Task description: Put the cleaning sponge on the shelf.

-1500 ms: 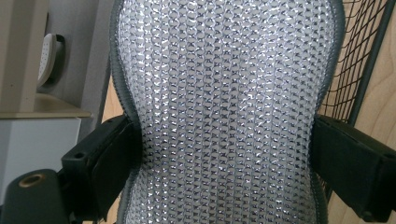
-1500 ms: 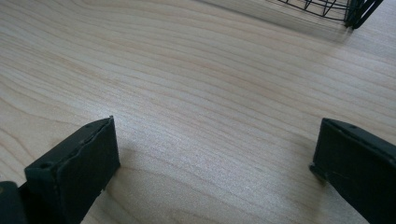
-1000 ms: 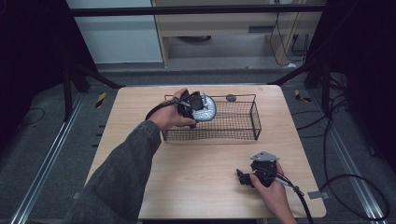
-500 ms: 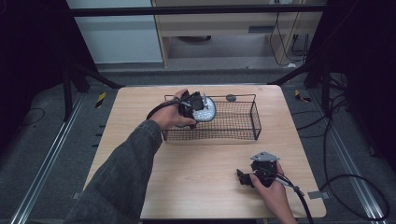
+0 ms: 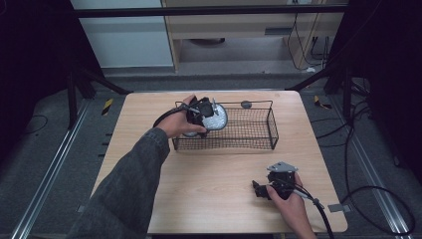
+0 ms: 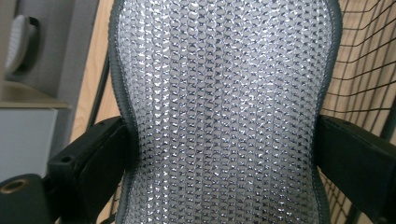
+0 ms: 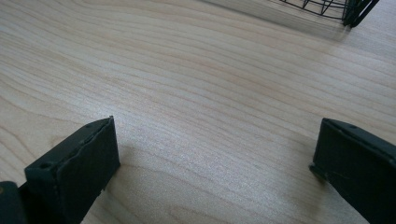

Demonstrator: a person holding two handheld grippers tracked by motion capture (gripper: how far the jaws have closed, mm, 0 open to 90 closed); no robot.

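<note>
My left gripper (image 5: 206, 113) is shut on a round silver-grey mesh pad (image 5: 215, 118) and holds it over the left end of a black wire basket (image 5: 249, 143). In the left gripper view the shiny woven pad (image 6: 224, 107) with its grey rim is squeezed between both jaws, with basket wire (image 6: 369, 74) at the right. My right gripper (image 5: 259, 190) rests low on the wooden table (image 5: 209, 199) near the front right, jaws wide apart. In the right gripper view its fingers (image 7: 74, 168) frame bare wood, and a basket corner (image 7: 345, 11) stands at the top.
A small dark round object (image 5: 246, 104) lies on the table just behind the basket's far wall. Black frame posts (image 5: 79, 84) stand to the left and right of the table, and cables (image 5: 358, 189) trail on the floor at the right.
</note>
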